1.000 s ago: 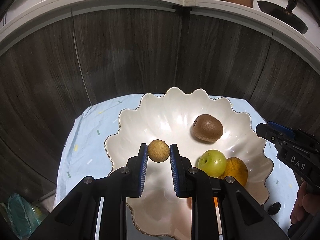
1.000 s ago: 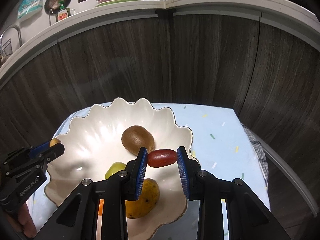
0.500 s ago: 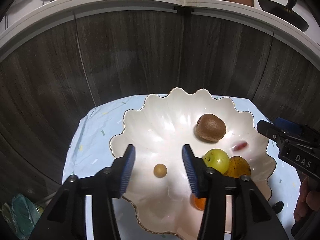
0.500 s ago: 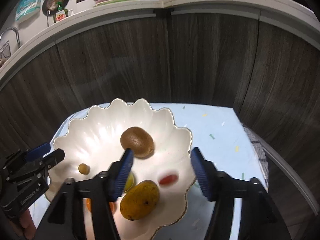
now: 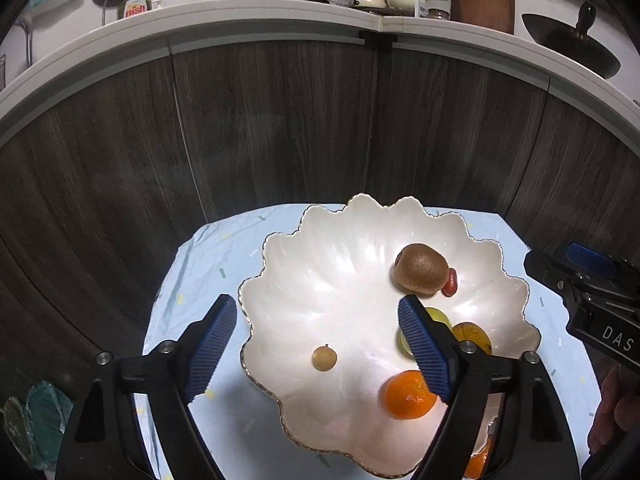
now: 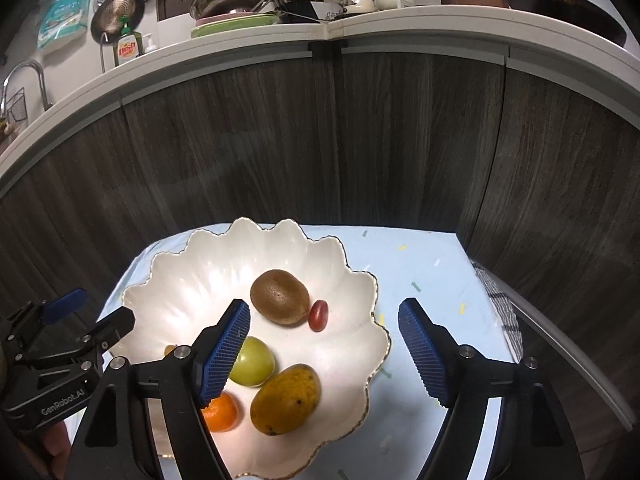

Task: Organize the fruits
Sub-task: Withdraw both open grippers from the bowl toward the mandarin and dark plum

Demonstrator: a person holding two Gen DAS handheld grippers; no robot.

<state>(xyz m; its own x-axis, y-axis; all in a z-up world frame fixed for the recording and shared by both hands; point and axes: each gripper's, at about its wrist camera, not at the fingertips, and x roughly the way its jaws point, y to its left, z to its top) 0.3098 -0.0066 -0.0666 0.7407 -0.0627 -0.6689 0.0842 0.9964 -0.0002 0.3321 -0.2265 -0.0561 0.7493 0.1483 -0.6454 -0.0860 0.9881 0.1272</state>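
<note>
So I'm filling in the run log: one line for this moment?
left tongs: open | right tongs: open | all fruit in bowl

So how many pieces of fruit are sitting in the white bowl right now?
6: a kiwi mid-bowl, a red grape tomato touching it, a green apple, a mango, an orange at the near side, and a small brown longan. More may hide behind the fingers.
</note>
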